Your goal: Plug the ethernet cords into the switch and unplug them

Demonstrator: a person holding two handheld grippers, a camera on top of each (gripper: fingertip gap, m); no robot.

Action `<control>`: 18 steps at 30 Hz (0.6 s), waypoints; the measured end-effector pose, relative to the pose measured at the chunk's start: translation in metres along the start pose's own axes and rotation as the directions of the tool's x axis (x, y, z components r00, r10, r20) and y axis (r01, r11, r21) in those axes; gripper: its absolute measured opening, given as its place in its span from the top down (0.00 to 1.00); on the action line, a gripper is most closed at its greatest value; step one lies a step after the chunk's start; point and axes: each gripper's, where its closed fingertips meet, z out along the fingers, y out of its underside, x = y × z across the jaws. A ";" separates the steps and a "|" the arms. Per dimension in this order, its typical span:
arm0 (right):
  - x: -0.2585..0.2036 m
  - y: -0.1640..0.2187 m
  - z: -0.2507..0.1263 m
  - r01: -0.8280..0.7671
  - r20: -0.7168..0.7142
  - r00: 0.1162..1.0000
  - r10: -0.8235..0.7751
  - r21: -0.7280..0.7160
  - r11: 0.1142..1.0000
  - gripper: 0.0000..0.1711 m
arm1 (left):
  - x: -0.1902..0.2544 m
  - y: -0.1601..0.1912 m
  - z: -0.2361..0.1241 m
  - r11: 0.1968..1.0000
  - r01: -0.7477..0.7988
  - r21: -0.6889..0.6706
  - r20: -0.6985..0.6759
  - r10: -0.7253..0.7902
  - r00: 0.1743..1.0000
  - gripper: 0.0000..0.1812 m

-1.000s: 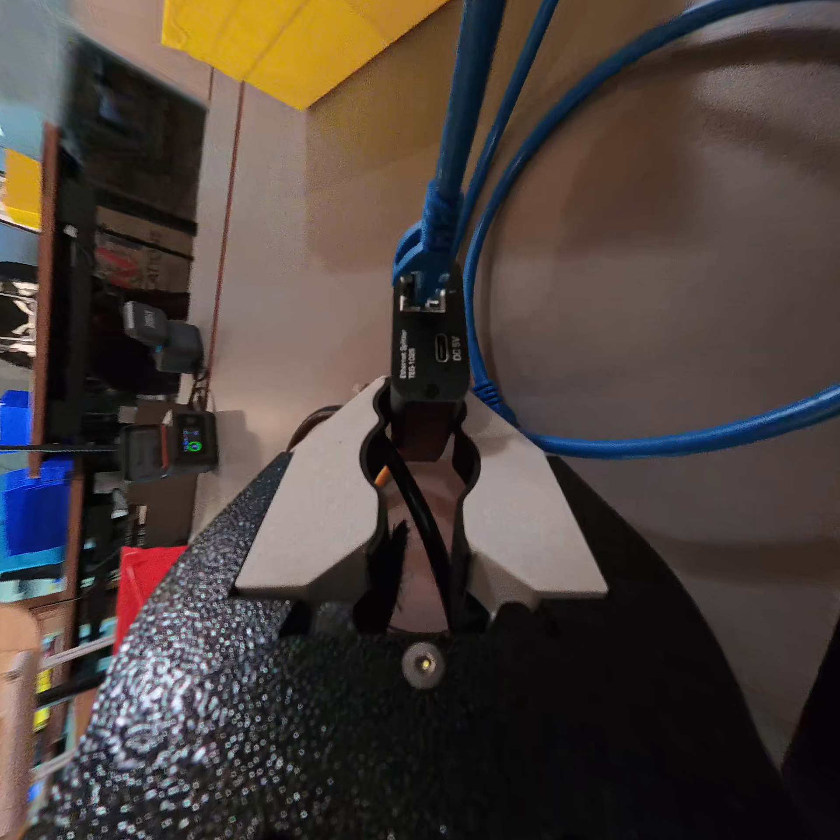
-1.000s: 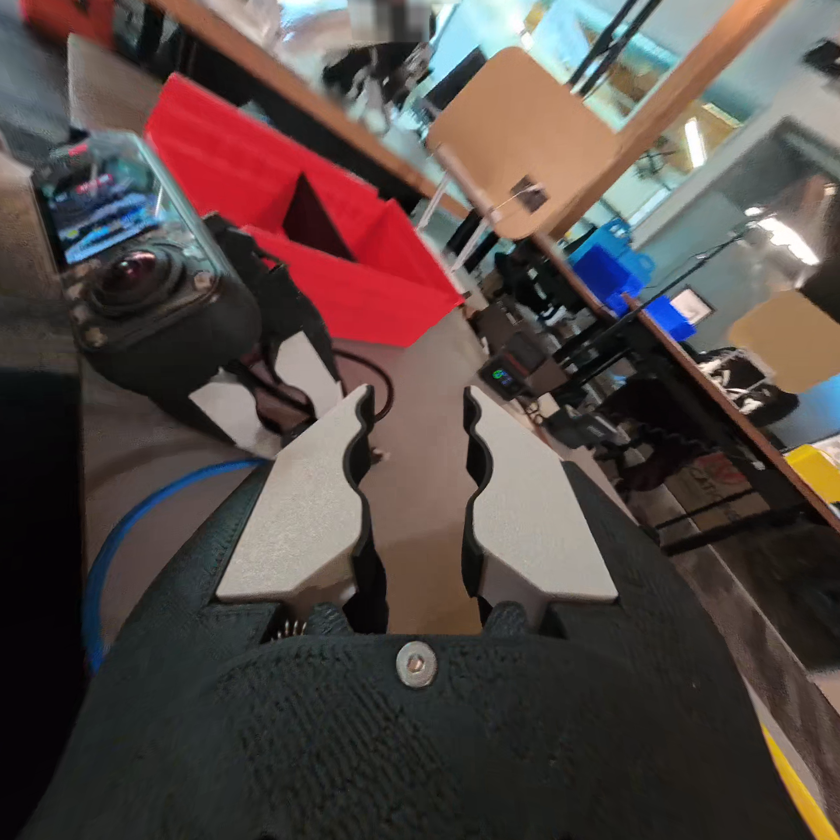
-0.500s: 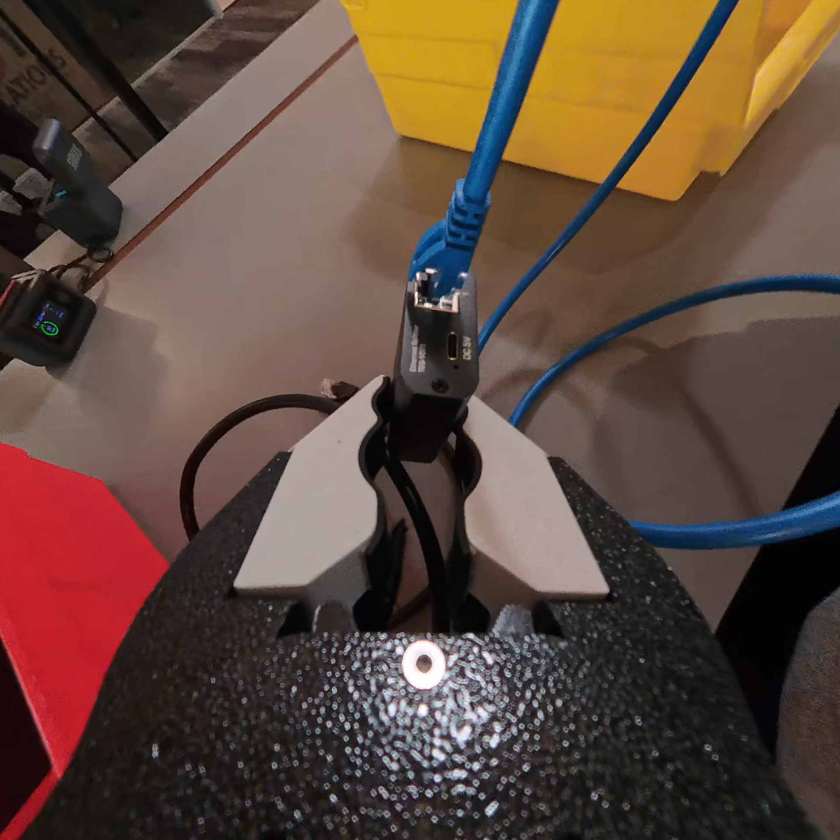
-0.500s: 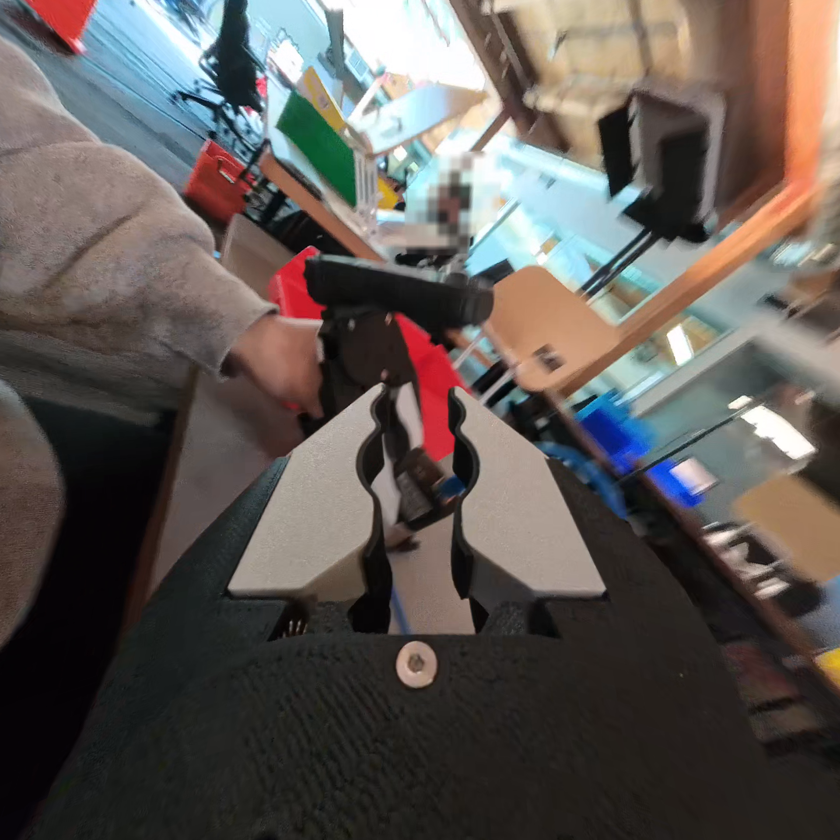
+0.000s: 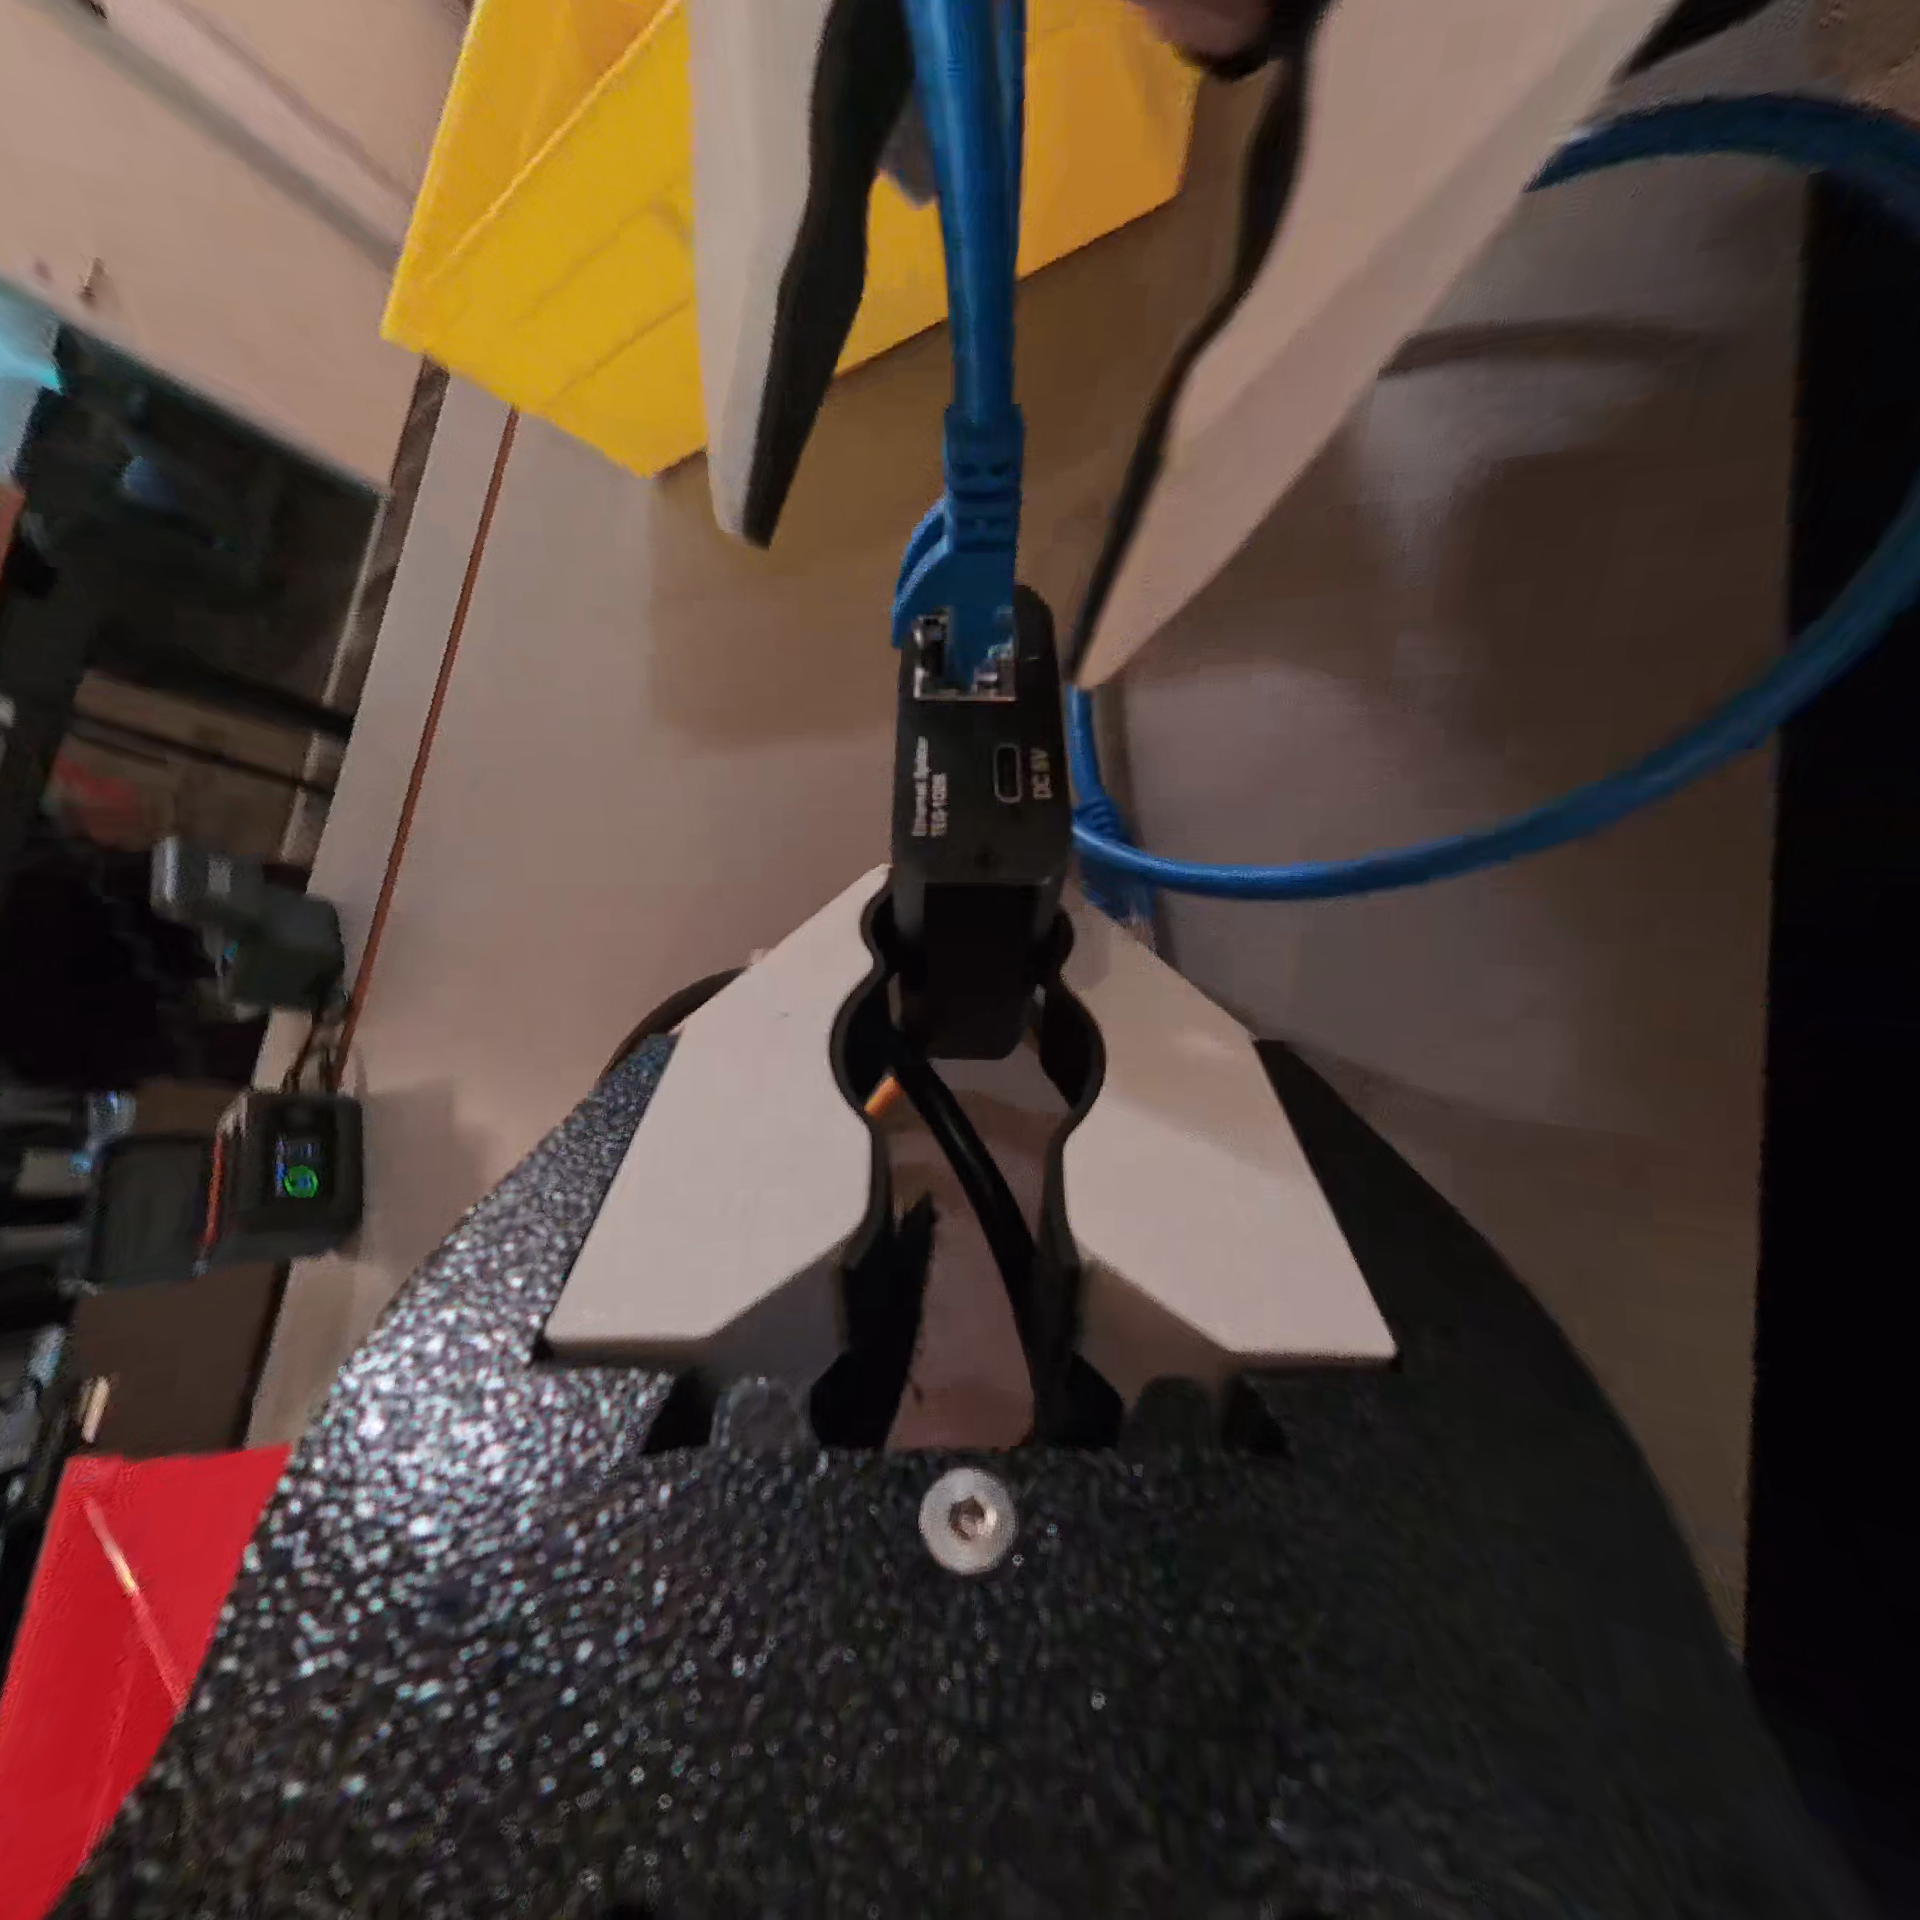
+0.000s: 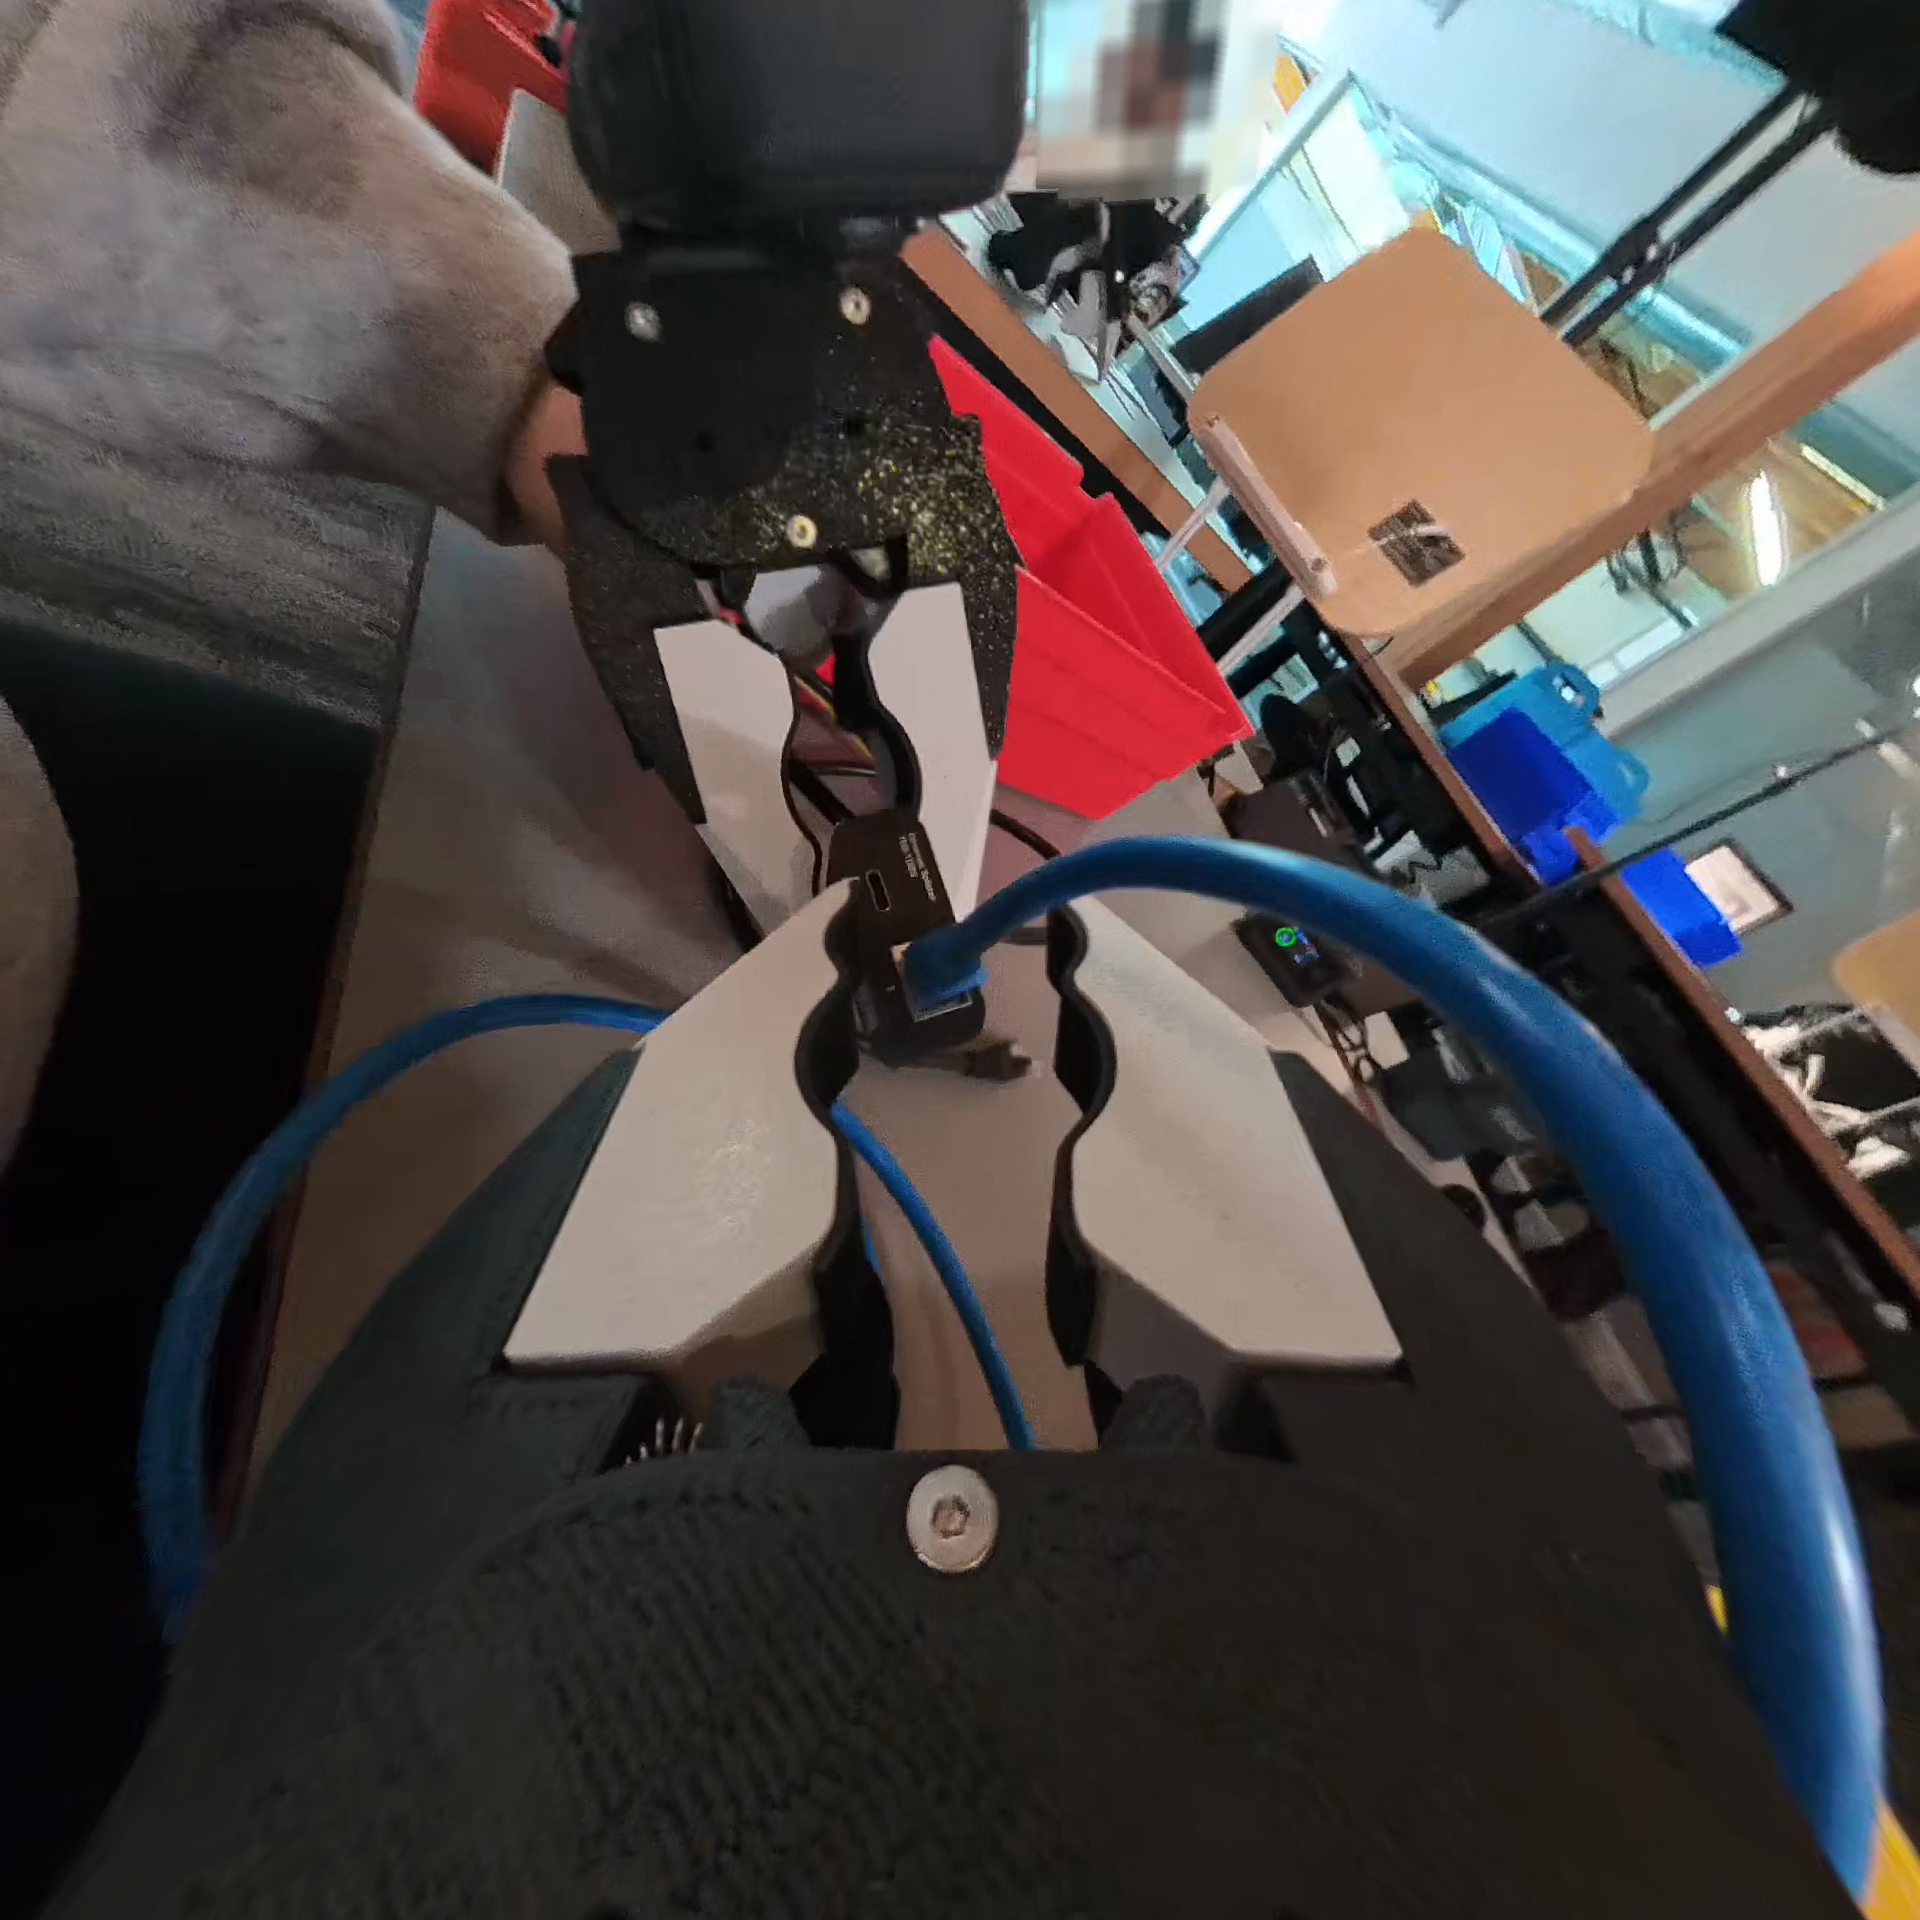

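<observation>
My left gripper (image 5: 971, 920) is shut on the lower end of a small black switch (image 5: 977, 769) and holds it up above the table. A blue ethernet cord (image 5: 977, 312) is plugged into the switch's far port by its blue plug (image 5: 961, 582). A second blue cord (image 5: 1403, 873) loops behind the switch on the right. My right gripper (image 6: 951, 935) is open, with the plug (image 6: 940, 977) and the switch's end (image 6: 894, 899) between its fingertips. In the left wrist view its fingers (image 5: 769, 260) straddle the cord. The left gripper (image 6: 821, 582) faces it.
A yellow bin (image 5: 561, 249) stands on the tan table (image 5: 623, 644) beyond the switch. A red bin (image 6: 1091, 675) is at the left side, also in the left wrist view (image 5: 94, 1621). A small black device with a lit screen (image 5: 291, 1184) sits near the table edge. A grey sleeve (image 6: 239, 260) holds the left gripper. The gap from one gripper's tips to the other's is roughly 8 centimeters.
My right gripper has swung round and closed in on the switch, its open fingers now on either side of the plugged blue cord. My left gripper keeps hold of the switch and has tilted.
</observation>
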 end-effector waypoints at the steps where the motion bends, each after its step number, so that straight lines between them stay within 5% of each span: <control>1: -0.003 0.000 0.000 0.031 0.003 1.000 -0.031 -0.002 1.000 0.85 | 0.003 -0.002 0.000 1.000 -0.027 0.015 -0.009 0.027 1.000 0.88; 18: -0.022 0.008 -0.002 0.170 0.092 0.982 -0.166 -0.038 0.985 0.93 | 0.012 -0.003 -0.004 0.995 -0.076 0.068 -0.039 0.078 0.996 0.88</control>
